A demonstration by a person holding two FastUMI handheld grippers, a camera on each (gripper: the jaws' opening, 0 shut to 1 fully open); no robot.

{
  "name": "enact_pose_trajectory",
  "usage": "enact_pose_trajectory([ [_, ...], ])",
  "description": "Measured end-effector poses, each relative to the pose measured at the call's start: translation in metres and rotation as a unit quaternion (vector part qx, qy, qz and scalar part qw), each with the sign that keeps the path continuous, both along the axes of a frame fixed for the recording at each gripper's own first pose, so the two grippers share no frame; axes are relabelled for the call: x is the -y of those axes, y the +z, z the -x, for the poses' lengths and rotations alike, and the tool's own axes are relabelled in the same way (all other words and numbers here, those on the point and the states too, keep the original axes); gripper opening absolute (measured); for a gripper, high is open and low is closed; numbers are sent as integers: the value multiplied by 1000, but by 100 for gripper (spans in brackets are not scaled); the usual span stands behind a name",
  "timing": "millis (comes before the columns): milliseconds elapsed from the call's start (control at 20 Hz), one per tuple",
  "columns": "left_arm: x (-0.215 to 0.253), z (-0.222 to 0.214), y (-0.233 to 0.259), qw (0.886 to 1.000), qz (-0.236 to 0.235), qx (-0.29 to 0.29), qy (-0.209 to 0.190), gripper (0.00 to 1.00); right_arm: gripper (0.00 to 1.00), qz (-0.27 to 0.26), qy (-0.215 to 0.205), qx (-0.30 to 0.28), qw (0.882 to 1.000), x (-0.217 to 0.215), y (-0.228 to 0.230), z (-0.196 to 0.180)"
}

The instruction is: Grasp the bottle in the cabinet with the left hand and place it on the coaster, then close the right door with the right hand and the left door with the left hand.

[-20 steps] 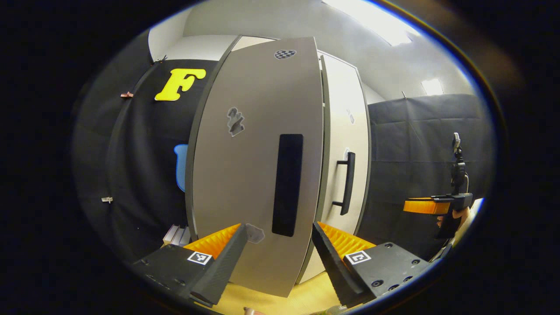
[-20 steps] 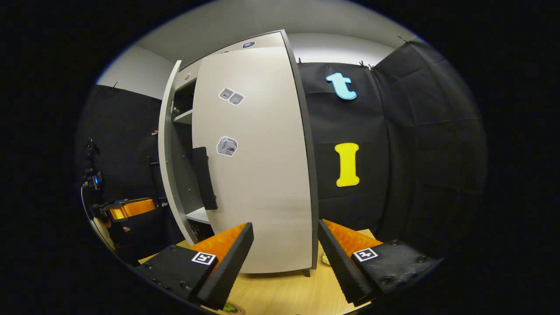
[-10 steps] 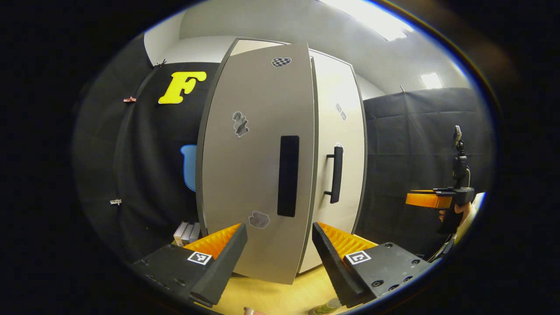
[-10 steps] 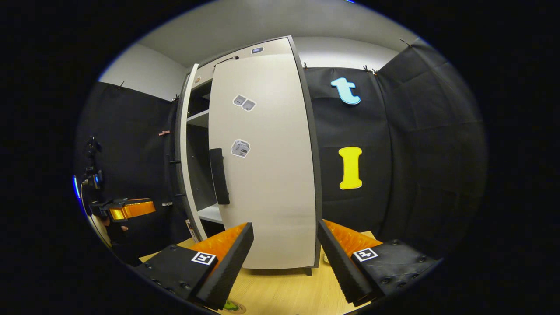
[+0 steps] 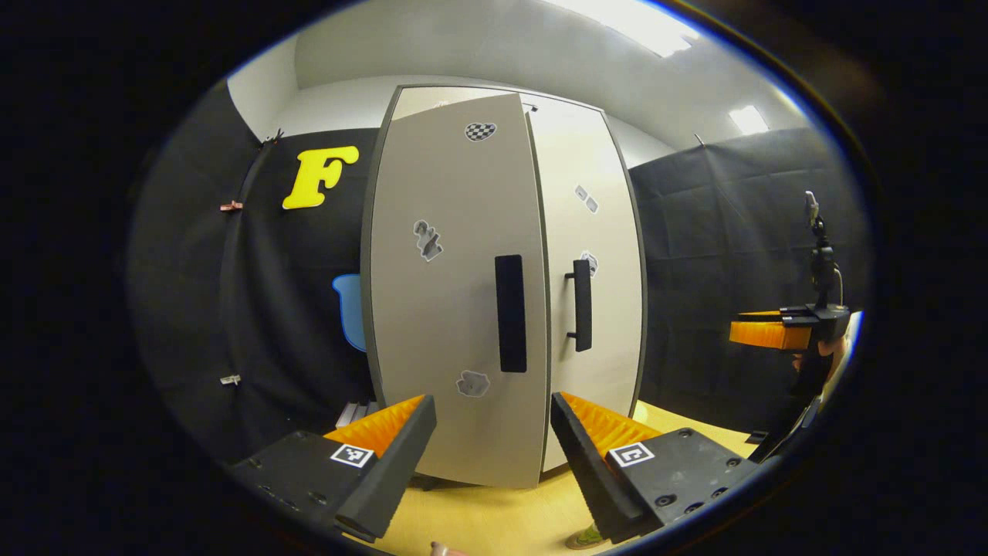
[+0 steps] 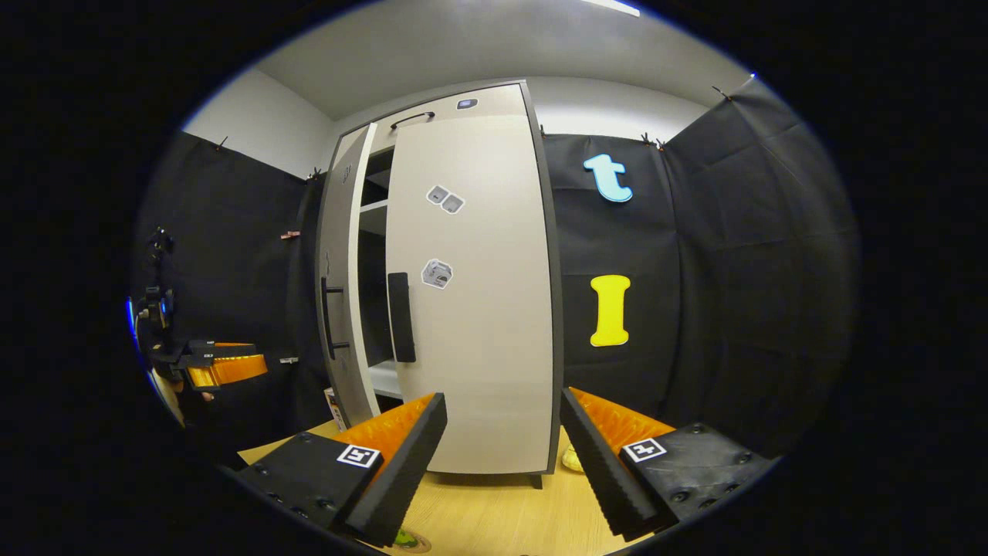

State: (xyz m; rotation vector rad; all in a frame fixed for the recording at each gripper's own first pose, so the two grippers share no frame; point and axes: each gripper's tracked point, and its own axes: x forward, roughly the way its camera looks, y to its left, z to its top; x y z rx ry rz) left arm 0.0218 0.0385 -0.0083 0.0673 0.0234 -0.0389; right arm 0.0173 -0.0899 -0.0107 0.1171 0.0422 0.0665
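Left gripper view: left tool (image 5: 492, 432) with its two fingers spread apart, nothing between them, held off the cabinet (image 5: 505, 286) and aimed at its front. The cabinet stands on a light wooden worktop (image 5: 494, 521). Left door (image 5: 455, 293) is nearly closed but stands slightly proud of the right door (image 5: 590, 255), with a narrow gap along their meeting edge. Each door carries a black vertical handle; the left door handle (image 5: 510, 313) and the right door handle (image 5: 582, 305) sit just beside each other on either side of the seam. Small stickers on both door faces. At the bottom edge of this view, just below the right-hand finger, a small greenish object (image 5: 584, 537) lies on the worktop; too little shows to tell whether it is the bottle or the coaster.

The right tool (image 5: 768, 333) appears at the far right, held by a hand, well apart from the cabinet.

Right gripper view: right tool (image 6: 503, 440) also has its fingers apart and empty, facing the cabinet (image 6: 463, 293) from the right side. From here the left door (image 6: 340, 293) is ajar, and a shelf (image 6: 386, 378) shows in the dark opening between the doors. The right door (image 6: 475, 293) lies flat against the cabinet. The left tool (image 6: 224, 367) shows at the far left, clear of the door. A round coaster (image 6: 409, 540) with something green on it peeks at the bottom edge, mostly cut off.
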Motion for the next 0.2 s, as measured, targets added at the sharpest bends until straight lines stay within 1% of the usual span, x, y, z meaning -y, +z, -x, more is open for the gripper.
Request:
enact_pose_trajectory([
  [200,15,13,0,1000,20,3,-19,95,98,-3,5,5,1000,-6,6,14],
])
